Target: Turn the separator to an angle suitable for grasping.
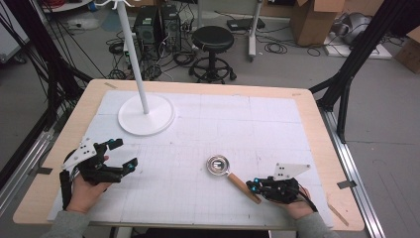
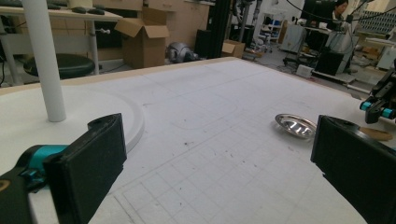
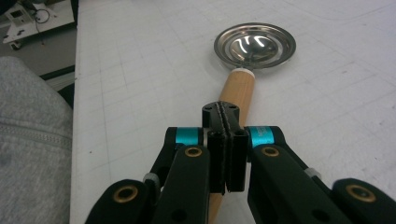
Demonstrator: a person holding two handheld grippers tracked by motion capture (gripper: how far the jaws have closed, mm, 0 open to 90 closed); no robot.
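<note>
Near right, my right gripper (image 1: pixel 255 185) has its jaws pressed together, empty, hovering right over the wooden handle (image 3: pixel 237 91) of the ladle (image 1: pixel 229 172). The ladle lies flat on the white mat (image 1: pixel 208 124), its steel bowl (image 1: pixel 218 164) pointing far-left of the gripper. Near left, my left gripper (image 1: pixel 123 154) sits with jaws spread wide, nothing between them. Far left stands the white stand base (image 1: pixel 146 115).

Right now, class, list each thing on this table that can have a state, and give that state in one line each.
Ladle: lying flat on the table, bowl up and empty, wooden handle toward the right gripper.
Stand: upright, pole bare where seen.
Left gripper: open, holding nothing.
Right gripper: fingers shut together just above the ladle's handle, not around it.
</note>
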